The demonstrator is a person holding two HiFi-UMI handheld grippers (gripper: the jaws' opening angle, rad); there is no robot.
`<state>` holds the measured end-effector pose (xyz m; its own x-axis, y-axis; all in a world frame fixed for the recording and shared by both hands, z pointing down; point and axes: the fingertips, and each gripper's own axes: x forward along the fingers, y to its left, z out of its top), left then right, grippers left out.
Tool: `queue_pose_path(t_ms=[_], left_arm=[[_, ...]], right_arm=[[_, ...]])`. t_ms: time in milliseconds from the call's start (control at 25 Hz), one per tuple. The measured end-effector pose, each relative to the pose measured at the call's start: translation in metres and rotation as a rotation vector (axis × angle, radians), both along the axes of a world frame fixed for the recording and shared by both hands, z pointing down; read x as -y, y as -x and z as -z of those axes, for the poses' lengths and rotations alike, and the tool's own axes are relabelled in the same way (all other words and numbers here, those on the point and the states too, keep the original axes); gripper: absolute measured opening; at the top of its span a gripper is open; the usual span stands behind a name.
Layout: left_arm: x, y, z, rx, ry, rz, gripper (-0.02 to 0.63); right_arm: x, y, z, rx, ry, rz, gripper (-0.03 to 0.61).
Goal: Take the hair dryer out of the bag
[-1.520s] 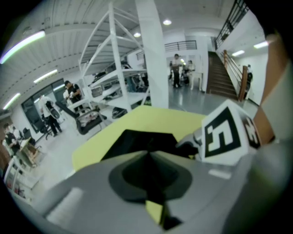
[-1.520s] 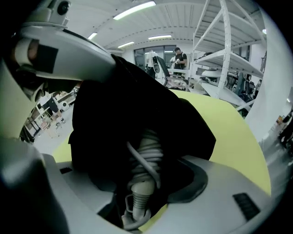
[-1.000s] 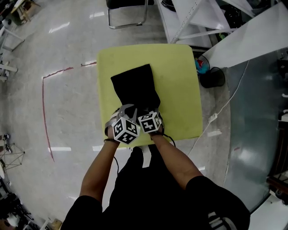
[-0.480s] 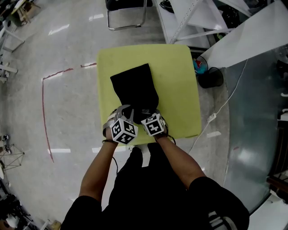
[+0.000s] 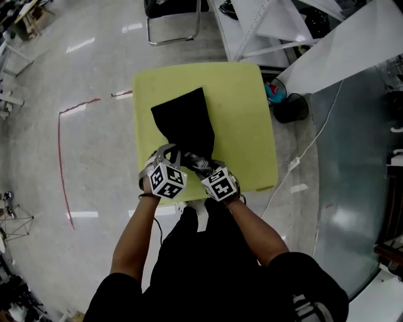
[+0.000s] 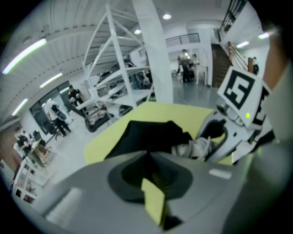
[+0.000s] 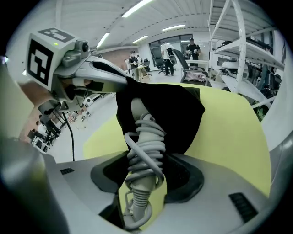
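A black bag lies on the yellow-green tabletop, its mouth toward the person. The left tool sits at the mouth's left edge. The right tool, whose jaws have just been closing, meets the pale grey hair dryer poking out. A black bin stands on the floor beside.

Big bright workshop hall, white metal everywhere

Pale polished floor with glare patches and a red tape line marked on it. A yellow-green desk sits in the middle, with a black chair on a chrome frame just behind it. White racks stand off to the right, near a black bin and a white cable trailing over the floor. Long strip lights overhead, stairs at the far side, and a few people standing way back.
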<state>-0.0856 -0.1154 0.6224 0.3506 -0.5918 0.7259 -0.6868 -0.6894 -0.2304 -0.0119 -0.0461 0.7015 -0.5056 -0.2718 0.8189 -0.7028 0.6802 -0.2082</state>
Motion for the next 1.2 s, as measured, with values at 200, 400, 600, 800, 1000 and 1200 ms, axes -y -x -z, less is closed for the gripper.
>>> queue_pose_path(t_ms=[200,400,600,800,1000,1200], left_arm=[[-0.002,0.000,0.001,0.001,-0.003,-0.007,0.020],[-0.007,0.001,-0.003,0.000,0.006,-0.014,0.020],[-0.007,-0.007,0.001,-0.099,0.030,-0.003,0.020],[-0.007,-0.011,0.002,-0.165,0.062,0.018,0.020],[-0.005,-0.009,0.004,-0.295,0.085,0.076,0.021],[-0.009,-0.007,0.006,-0.321,0.065,0.113,0.058]], right_arm=[[-0.022,-0.015,0.010,0.012,0.012,0.057,0.222],[-0.044,-0.021,0.024,0.068,0.008,0.171,0.222],[-0.067,-0.027,0.033,0.152,0.008,0.282,0.222],[-0.091,-0.029,0.047,0.244,0.015,0.355,0.222],[-0.109,-0.034,0.066,0.321,0.003,0.356,0.222],[-0.093,-0.043,0.093,0.386,-0.065,0.228,0.222]])
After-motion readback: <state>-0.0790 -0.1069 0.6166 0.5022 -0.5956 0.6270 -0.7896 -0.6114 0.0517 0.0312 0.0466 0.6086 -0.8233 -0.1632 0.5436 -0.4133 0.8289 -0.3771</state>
